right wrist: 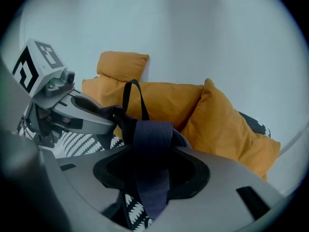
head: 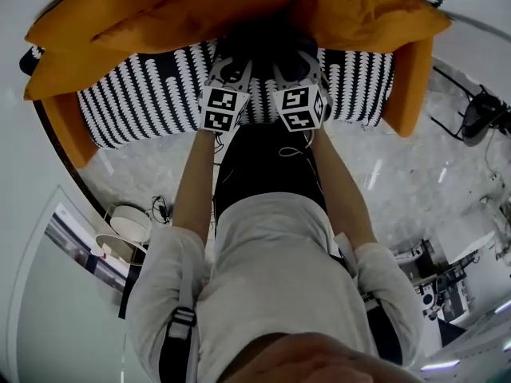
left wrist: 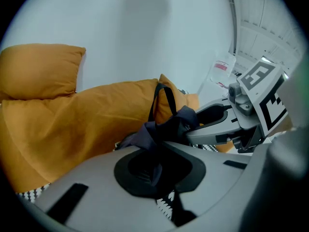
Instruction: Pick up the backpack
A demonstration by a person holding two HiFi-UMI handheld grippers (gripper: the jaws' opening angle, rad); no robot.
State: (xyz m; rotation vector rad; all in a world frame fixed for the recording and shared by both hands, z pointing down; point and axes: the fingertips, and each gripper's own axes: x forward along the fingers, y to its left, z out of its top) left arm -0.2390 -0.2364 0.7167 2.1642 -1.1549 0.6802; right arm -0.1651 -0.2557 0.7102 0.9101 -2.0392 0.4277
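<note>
The dark backpack (head: 263, 40) lies on the sofa seat against the orange cushions, between my two grippers. My left gripper (head: 231, 64) is shut on a bunch of the backpack's navy fabric (left wrist: 164, 127); a thin black carry loop (left wrist: 165, 96) stands up behind it. My right gripper (head: 292, 61) is right beside it. In the right gripper view a broad navy strap (right wrist: 152, 134) runs down between the jaws of the right gripper (right wrist: 152, 173), draped loosely, with the jaws apart. Each gripper view shows the other gripper close alongside.
The sofa has a black-and-white patterned seat (head: 144, 102), big orange cushions (head: 359, 10) along the back and orange arms (head: 415, 86). A pale wall is behind it. On the marble floor stand round white stools (head: 128, 222) at the left and a dark chair (head: 483, 114) at the right.
</note>
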